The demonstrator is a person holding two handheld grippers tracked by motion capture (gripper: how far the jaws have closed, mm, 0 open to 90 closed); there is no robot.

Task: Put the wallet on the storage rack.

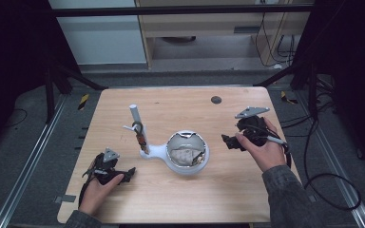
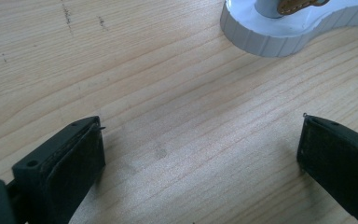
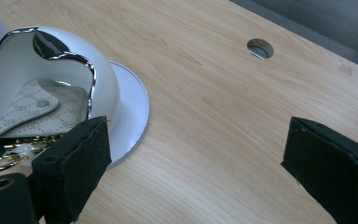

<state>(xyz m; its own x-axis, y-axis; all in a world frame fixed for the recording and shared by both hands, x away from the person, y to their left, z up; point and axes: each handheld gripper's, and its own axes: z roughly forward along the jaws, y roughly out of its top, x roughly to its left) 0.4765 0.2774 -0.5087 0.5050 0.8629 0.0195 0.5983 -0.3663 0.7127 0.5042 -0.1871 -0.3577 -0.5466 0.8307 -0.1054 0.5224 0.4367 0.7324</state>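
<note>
From above, your left gripper point(image 1: 129, 173) rests low on the table point(image 1: 228, 190), jaws apart and holding nothing, with the white stand point(image 1: 153, 151) lying off beyond its fingertips toward the table's middle. Your right gripper point(image 1: 228, 141) sits on the other side, jaws also apart and bare, aimed at the white bowl point(image 1: 187, 153), which stands near but clear of its tips. A white post point(image 1: 138, 124) rises from the stand's narrow end. Along your left gripper's jaws, the fingers point(image 2: 70, 163) stand wide with bare wood between them, and the stand's ribbed base point(image 2: 261, 39) lies well ahead of them. Along your right gripper's jaws, the fingers point(image 3: 77, 163) are spread wide; the bowl point(image 3: 105, 84) sits just beyond the left one, a pale patterned pouch point(image 3: 28, 109) inside it.
</note>
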